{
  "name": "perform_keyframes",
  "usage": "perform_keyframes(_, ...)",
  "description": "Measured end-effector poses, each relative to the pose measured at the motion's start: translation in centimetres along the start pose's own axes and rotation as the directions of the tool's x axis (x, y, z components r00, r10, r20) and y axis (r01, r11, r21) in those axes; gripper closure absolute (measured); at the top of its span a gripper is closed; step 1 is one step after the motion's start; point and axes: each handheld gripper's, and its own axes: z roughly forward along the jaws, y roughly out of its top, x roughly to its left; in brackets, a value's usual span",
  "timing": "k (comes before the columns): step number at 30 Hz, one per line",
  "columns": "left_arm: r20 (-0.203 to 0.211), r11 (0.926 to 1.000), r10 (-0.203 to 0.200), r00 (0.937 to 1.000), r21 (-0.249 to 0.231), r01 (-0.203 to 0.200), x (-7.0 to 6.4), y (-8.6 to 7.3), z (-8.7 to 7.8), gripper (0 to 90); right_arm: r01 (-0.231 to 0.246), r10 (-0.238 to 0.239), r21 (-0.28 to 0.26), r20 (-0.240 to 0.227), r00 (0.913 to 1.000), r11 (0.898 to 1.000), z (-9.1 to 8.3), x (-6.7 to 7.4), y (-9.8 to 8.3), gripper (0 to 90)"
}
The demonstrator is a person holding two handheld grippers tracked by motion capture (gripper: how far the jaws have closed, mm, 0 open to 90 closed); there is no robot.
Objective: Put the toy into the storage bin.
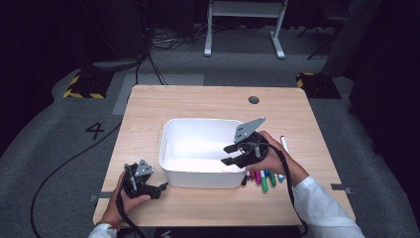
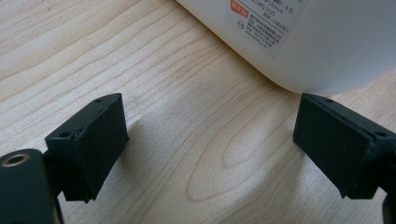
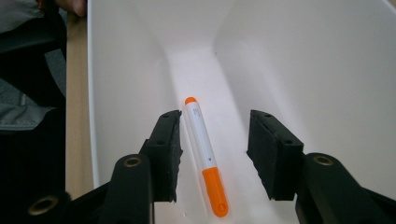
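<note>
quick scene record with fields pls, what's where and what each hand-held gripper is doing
surface: light wooden table
container: white plastic bin, middle of the table
in the bin: one white marker with an orange cap, lying on the bin floor
outside the bin: several coloured markers on the table by the bin's right near corner; one white marker farther right
right hand-held gripper: over the bin, open, jaws either side of the orange marker, not pressing it
left hand-held gripper: open, low over the table beside the bin's left near corner, holding nothing

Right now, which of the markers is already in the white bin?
The orange-capped marker, lying on the bin floor. The other markers lie outside on the table.
</note>
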Motion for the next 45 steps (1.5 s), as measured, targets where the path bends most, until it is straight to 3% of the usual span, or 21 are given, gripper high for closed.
perform_keyframes(6, 0.000, 1.0000, 0.000, 1.0000, 0.000, 0.000, 0.0, 0.0, 0.0, 10.1, -0.011, 0.013, -0.032, 0.064, 0.9978, 0.999, -1.8, -0.1, -0.5, 46.6)
perform_keyframes(8, 0.000, 1.0000, 0.000, 1.0000, 0.000, 0.000, 0.0, 0.0, 0.0, 10.1, -0.024, 0.028, -0.044, 0.111, 0.9935, 0.999, -2.5, 0.0, -0.8, 44.2)
perform_keyframes(12, 0.000, 1.0000, 0.000, 1.0000, 0.000, 0.000, 0.0, 0.0, 0.0, 10.1, -0.042, 0.062, -0.113, 0.175, 0.9825, 0.993, -4.7, 0.1, -1.4, 40.6)
perform_keyframes(18, 0.000, 1.0000, 0.000, 1.0000, 0.000, 0.000, 0.0, 0.0, 0.0, 10.1, -0.065, 0.105, -0.156, 0.262, 0.9593, 0.986, -7.4, 0.0, -3.0, 37.3)
perform_keyframes(20, 0.000, 1.0000, 0.000, 1.0000, 0.000, 0.000, 0.0, 0.0, 0.0, 10.1, -0.094, 0.143, -0.174, 0.299, 0.9434, 0.980, -8.5, 0.0, -4.1, 36.3)
perform_keyframes(21, -0.001, 1.0000, 0.000, 1.0000, 0.000, 0.000, 0.0, 0.0, 0.0, 10.1, -0.094, 0.143, -0.174, 0.299, 0.9434, 0.980, -8.5, 0.0, -4.1, 36.3)
perform_keyframes(22, 0.000, 1.0000, 0.000, 1.0000, 0.000, 0.000, 0.0, 0.0, 0.0, 10.1, -0.103, 0.156, -0.179, 0.319, 0.9348, 0.978, -9.0, -0.1, -4.9, 36.2)
perform_keyframes(24, 0.000, 1.0000, 0.000, 1.0000, 0.000, 0.000, 0.0, 0.0, 0.0, 10.1, -0.108, 0.163, -0.181, 0.328, 0.9305, 0.978, -9.1, -0.1, -5.3, 36.2)
perform_keyframes(29, 0.000, 1.0000, 0.000, 1.0000, 0.000, 0.000, 0.0, 0.0, 0.0, 10.1, -0.148, 0.210, -0.186, 0.375, 0.9029, 0.971, -9.9, -0.5, -7.8, 36.1)
perform_keyframes(32, 0.000, 1.0000, 0.000, 1.0000, 0.000, 0.000, 0.0, 0.0, 0.0, 10.1, -0.173, 0.231, -0.180, 0.384, 0.8938, 0.968, -10.2, -0.8, -9.7, 36.1)
perform_keyframes(34, 0.000, 1.0000, 0.000, 1.0000, 0.000, 0.000, 0.0, 0.0, 0.0, 10.1, -0.206, 0.261, -0.174, 0.402, 0.8780, 0.963, -10.2, -1.1, -11.2, 36.1)
perform_keyframes(35, 0.000, 1.0000, 0.000, 1.0000, 0.000, 0.000, 0.0, 0.0, 0.0, 10.1, -0.207, 0.256, -0.160, 0.419, 0.8710, 0.965, -10.1, -1.3, -12.0, 36.2)
perform_keyframes(37, 0.000, 1.0000, 0.000, 1.0000, 0.000, 0.000, 0.0, 0.0, 0.0, 10.1, -0.228, 0.268, -0.141, 0.455, 0.8492, 0.963, -9.9, -1.5, -13.1, 36.1)
perform_keyframes(40, 0.000, 1.0000, 0.000, 1.0000, 0.000, 0.000, 0.0, 0.0, 0.0, 10.1, -0.272, 0.302, -0.131, 0.474, 0.8271, 0.953, -9.3, -2.1, -15.1, 36.3)
perform_keyframes(42, 0.000, 1.0000, 0.000, 1.0000, 0.000, 0.000, 0.0, 0.0, 0.0, 10.1, -0.309, 0.325, -0.116, 0.497, 0.8048, 0.944, -8.6, -2.7, -16.7, 36.8)
perform_keyframes(44, 0.000, 1.0000, 0.000, 1.0000, 0.000, 0.000, 0.0, 0.0, 0.0, 10.1, -0.321, 0.333, -0.112, 0.493, 0.8038, 0.940, -8.4, -2.9, -17.2, 37.0)
perform_keyframes(45, 0.000, 1.0000, 0.000, 1.0000, 0.000, 0.000, 0.0, 0.0, 0.0, 10.1, -0.333, 0.344, -0.113, 0.494, 0.7988, 0.936, -8.2, -3.0, -17.6, 37.1)
